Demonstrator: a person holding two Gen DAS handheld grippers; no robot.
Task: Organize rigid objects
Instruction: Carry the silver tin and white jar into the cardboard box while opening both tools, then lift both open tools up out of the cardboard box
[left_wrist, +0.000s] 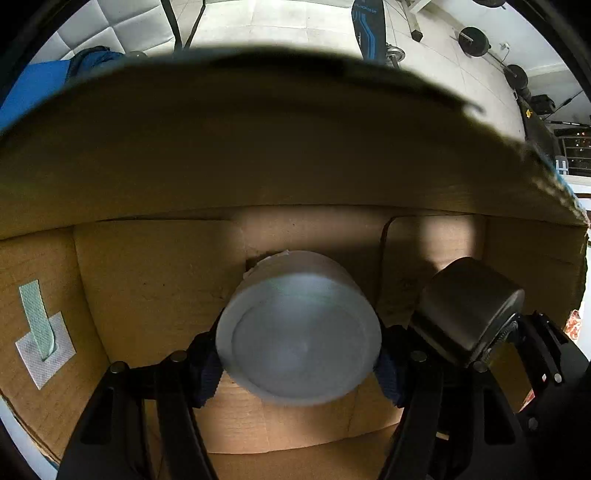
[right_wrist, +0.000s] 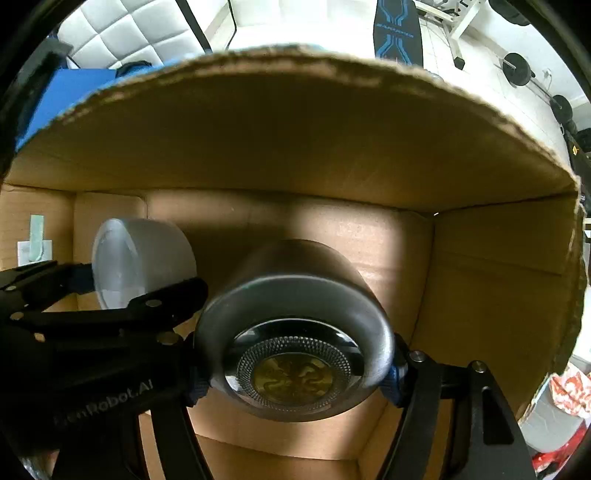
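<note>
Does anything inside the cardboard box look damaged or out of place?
Only small things. The cardboard box's far flap has a ragged, torn edge. A green strip on a white patch is stuck to its left wall. The white jar and metal canister look intact, each clamped in a gripper.

Dim, shadowed cardboard box (left_wrist: 258, 155) interior; bright room beyond; fisheye-bent edges.
</note>
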